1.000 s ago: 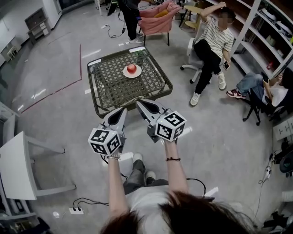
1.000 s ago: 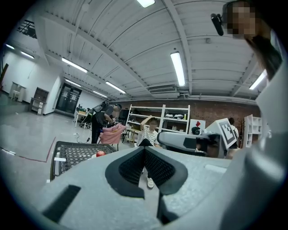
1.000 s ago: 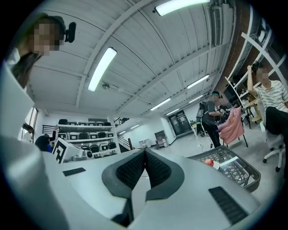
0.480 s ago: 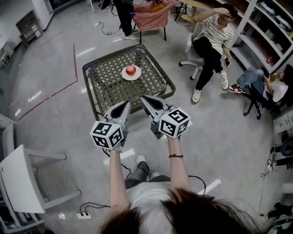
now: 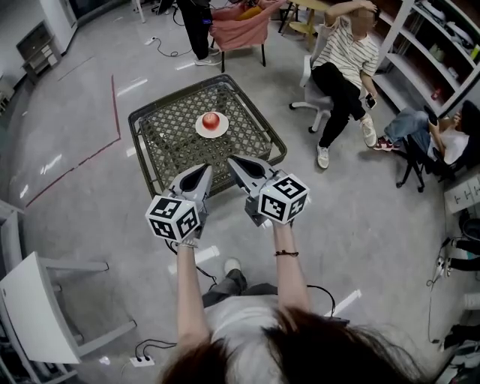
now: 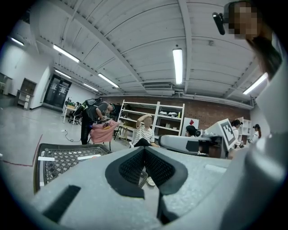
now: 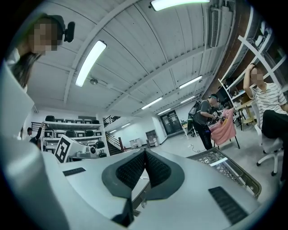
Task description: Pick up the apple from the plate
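Although the head view looked steeply down on the whole floor, I could make out the apple [image 5: 211, 120] only as a small red shape. It sat on the white plate [image 5: 200, 130] near the middle of the lattice-topped table [image 5: 161, 154], well apart from both grippers. The left gripper [image 5: 202, 169] and the right gripper [image 5: 233, 160] hung side by side, pointing toward the plate. Their tips overlapped the table's near edge in that view, though I could not tell how high above it they were. The marker cubes [image 5: 174, 219] covered the hands holding them, so only the forearms [image 5: 187, 292] showed behind. From above I could not read the jaws. The left gripper view settled it: the dark ribbed pads met at the tip with nothing between them. The right gripper view showed the same, jaws together and empty. Each gripper's own grey body filled the lower half of its view. The left one let me see only a corner of the table at the left, and the right one only a corner at the right, and I could find neither plate nor apple in either. Around the edges much was cut off: a standing person [image 5: 196, 22] lost the upper body at the top, a seated person [image 5: 442, 135] was clipped at the right beside the shelves [image 5: 431, 56], and a white bench [image 5: 34, 307] ran out of the lower left. Another person in a striped shirt [image 5: 346, 64] sat on a chair beyond the table.
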`<control>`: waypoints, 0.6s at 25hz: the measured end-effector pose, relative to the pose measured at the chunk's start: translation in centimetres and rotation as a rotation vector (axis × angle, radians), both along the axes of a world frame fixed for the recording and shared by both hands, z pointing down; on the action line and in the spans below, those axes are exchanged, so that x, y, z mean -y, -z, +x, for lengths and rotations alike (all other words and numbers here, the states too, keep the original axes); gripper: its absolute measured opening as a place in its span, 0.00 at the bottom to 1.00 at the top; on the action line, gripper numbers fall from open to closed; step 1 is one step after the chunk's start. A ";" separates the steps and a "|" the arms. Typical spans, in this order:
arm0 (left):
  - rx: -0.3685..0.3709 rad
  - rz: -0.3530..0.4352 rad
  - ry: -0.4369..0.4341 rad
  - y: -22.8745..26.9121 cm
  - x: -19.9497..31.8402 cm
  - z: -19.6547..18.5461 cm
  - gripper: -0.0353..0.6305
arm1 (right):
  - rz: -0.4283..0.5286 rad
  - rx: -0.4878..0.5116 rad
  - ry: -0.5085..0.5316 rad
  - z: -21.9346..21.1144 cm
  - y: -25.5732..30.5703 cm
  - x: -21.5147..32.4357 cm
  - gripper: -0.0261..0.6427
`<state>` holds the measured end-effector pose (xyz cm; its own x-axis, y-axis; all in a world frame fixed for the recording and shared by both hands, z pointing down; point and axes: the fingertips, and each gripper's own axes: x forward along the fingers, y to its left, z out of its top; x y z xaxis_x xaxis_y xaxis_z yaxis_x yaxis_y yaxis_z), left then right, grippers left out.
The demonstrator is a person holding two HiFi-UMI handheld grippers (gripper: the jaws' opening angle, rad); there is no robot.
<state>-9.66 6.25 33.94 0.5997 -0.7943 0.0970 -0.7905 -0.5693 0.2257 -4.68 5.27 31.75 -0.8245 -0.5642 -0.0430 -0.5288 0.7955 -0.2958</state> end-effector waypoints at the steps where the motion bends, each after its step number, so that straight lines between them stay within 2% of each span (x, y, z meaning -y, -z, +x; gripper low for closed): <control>1: 0.001 0.002 -0.002 0.1 0.4 -0.2 0.07 | 0.002 0.000 -0.004 -0.1 0.1 0.4 0.05; 15: 0.008 -0.001 -0.006 -0.2 4.2 -1.2 0.07 | -0.003 0.001 -0.027 -0.7 -0.4 4.2 0.05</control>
<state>-10.89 2.03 34.12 0.6036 -0.7907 0.1025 -0.7890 -0.5739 0.2196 -5.42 1.09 32.14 -0.8088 -0.5866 -0.0425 -0.5500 0.7800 -0.2985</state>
